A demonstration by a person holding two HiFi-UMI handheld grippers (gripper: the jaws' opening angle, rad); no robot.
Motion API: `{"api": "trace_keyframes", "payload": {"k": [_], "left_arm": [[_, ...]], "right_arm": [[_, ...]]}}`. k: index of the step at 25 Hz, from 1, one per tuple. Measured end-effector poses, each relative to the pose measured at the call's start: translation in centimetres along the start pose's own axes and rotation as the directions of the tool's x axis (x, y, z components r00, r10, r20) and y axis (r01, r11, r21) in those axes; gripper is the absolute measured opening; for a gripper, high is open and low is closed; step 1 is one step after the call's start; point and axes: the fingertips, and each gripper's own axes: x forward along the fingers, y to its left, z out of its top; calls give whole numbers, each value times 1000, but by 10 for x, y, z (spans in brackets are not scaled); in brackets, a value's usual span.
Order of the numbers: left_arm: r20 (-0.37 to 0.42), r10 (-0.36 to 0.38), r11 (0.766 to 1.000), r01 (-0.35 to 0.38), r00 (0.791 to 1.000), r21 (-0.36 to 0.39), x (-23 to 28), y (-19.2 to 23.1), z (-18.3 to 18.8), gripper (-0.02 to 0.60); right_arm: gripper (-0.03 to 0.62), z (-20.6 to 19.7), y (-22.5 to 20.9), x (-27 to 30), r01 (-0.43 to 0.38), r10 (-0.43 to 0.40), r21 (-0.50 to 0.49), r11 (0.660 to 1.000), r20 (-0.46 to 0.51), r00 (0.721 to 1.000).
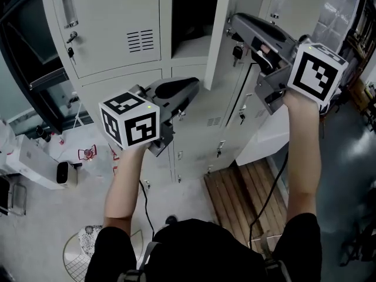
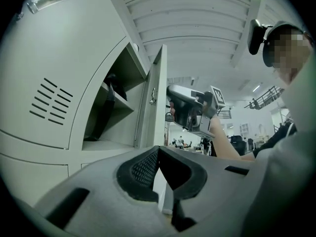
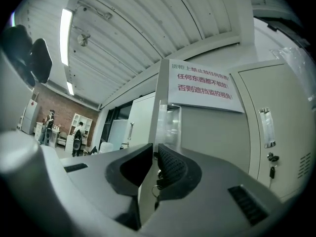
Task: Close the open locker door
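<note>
The open locker door stands out from the grey locker bank, showing a dark compartment with a shelf. Its free edge faces the right gripper view, and a key hangs from its lock. My right gripper is raised against the door's outer side by that lock, jaws together and empty. My left gripper is lower, just below the open compartment near the door's bottom corner. Its jaws meet at the tips with nothing in them. The left gripper view shows the door edge-on, with the right gripper beside it.
Closed locker doors with handles and keys flank the open one. A wooden pallet lies on the floor at the lockers' foot. White boxes and a wire basket sit at the left. A red-lettered sign hangs on a locker.
</note>
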Motion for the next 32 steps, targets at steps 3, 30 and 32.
{"api": "trace_keyframes", "payload": {"k": [3, 30, 32], "left_arm": [[0, -21, 1000, 21, 1000, 7, -3, 5, 2, 17], [-28, -103, 995, 103, 994, -11, -41, 54, -6, 18], [-32, -101, 995, 101, 994, -11, -44, 56, -8, 17]], "right_arm": [[40, -1, -9, 8, 36, -36, 4, 999, -2, 999], [41, -21, -40, 89, 212, -211, 3, 977, -81, 974], [41, -24, -44, 95, 227, -226, 6, 974, -91, 970]]}}
